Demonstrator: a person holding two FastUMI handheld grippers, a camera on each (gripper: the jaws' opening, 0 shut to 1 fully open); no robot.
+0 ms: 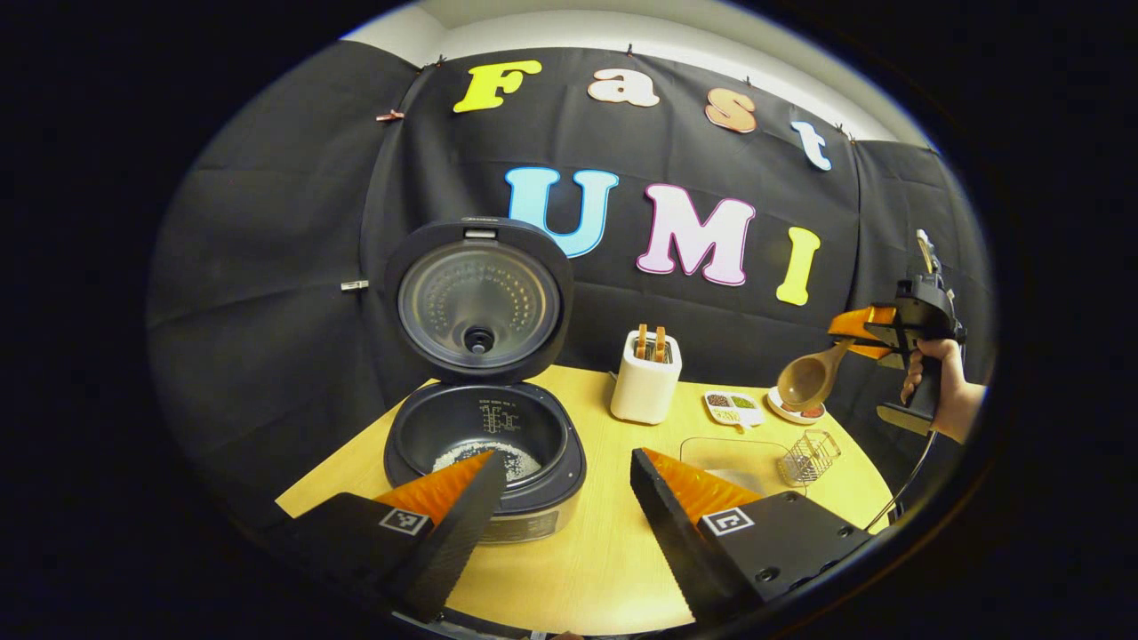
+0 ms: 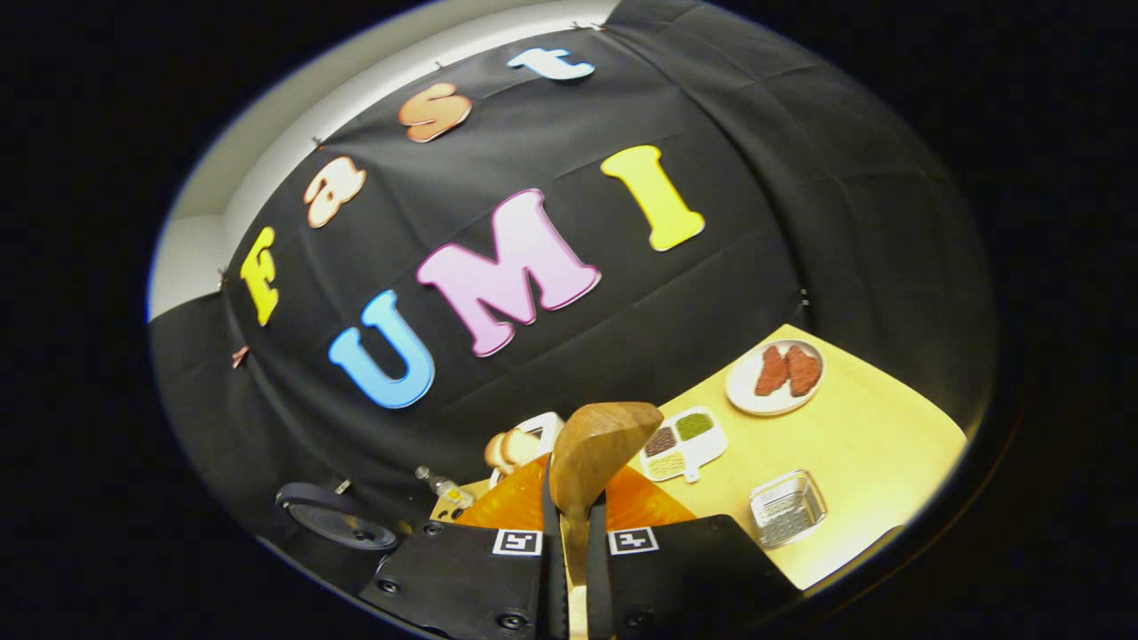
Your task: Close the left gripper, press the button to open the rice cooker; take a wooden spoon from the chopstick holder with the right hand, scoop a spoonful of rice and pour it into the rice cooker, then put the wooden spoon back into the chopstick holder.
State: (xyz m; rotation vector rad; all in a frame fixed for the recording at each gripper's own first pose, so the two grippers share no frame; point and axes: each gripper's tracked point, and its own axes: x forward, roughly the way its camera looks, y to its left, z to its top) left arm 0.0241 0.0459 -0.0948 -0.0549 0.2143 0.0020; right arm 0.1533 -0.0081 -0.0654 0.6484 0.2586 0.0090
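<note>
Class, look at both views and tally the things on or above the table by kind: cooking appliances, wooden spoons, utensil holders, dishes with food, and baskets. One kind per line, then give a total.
Rice cooker: 1
Wooden spoon in the right gripper: 1
Chopstick holder: 1
Dishes with food, the divided tray and the round plate: 2
Wire basket: 1
Total: 6

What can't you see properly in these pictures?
- Wooden spoon handle: in the right gripper view, hidden between the right gripper's fingers.
- Rice cooker front: in the left gripper view, the left gripper's finger covers it, so the button is hidden.
- Chopstick holder: too small to tell what the sticks inside are.
- Small plate: partly behind the spoon's bowl.
</note>
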